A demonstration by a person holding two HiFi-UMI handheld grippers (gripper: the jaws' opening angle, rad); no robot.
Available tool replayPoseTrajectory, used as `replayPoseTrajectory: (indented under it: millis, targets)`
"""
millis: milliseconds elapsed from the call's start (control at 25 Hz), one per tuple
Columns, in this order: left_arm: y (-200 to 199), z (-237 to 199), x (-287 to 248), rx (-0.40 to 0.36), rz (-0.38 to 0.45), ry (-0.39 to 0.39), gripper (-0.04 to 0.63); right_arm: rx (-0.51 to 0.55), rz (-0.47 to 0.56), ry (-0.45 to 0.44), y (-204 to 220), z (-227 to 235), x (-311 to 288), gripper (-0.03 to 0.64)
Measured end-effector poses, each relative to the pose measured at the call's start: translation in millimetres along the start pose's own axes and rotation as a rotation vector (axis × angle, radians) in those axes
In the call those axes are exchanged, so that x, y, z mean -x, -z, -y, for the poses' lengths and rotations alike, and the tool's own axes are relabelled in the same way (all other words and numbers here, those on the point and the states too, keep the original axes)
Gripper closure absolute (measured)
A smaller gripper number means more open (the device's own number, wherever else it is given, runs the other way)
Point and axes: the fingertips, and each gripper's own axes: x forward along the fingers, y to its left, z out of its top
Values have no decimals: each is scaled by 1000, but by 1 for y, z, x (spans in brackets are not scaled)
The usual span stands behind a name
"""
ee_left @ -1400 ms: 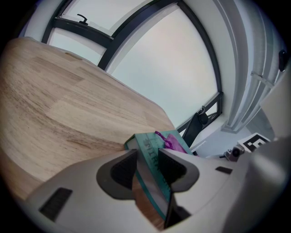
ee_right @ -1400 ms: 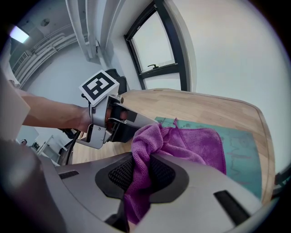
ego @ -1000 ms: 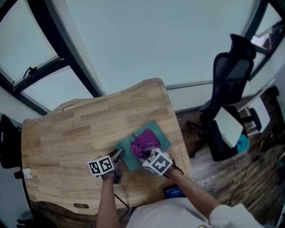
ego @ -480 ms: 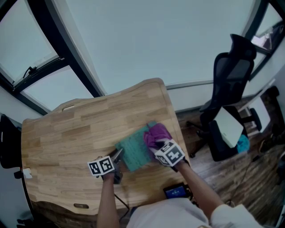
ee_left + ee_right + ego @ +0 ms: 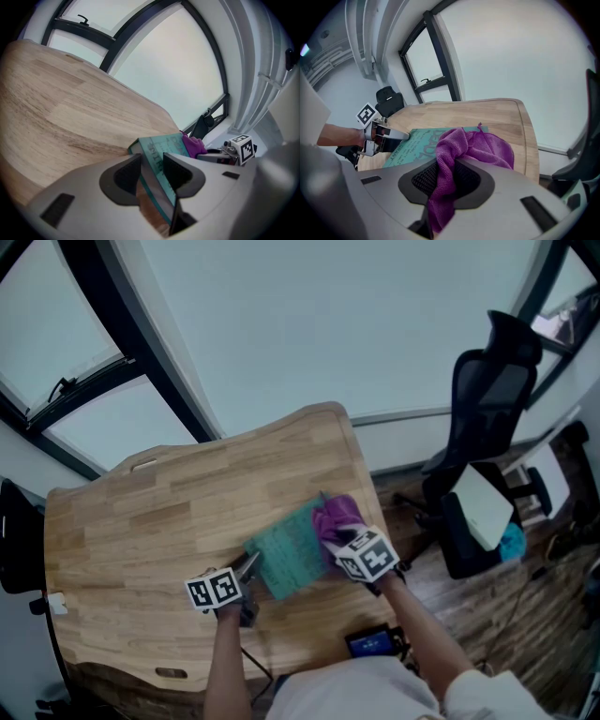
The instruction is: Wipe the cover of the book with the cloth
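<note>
A teal book (image 5: 289,557) lies on the wooden table (image 5: 141,521) near its right front edge. My left gripper (image 5: 250,566) is shut on the book's near left corner; in the left gripper view the book (image 5: 165,144) runs between the two pads (image 5: 125,174). My right gripper (image 5: 337,532) is shut on a purple cloth (image 5: 336,515), which rests on the right end of the cover. In the right gripper view the cloth (image 5: 480,145) bunches up between the jaws and drapes over the book (image 5: 415,143). The left gripper (image 5: 389,136) shows there at the book's far corner.
The table's right edge (image 5: 370,493) runs just beyond the cloth. A black office chair (image 5: 483,418) stands on the floor to the right. A dark device with a blue screen (image 5: 371,643) lies below the table's front edge. Large windows stand behind the table.
My right gripper has dragged the purple cloth to the right across the cover, from the middle of the book to its right end. The left gripper and the book have stayed put.
</note>
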Motion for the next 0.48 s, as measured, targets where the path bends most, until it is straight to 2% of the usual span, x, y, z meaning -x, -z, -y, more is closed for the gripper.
replayPoseTrajectory:
  millis: [240,480]
  targets:
    - [0,-1,0,0,0,0,443,-25,-33,-26,-2,2,0,543]
    - [1,0,0,2,-3,1,443,-25,-63,-10,-4,9,0,543]
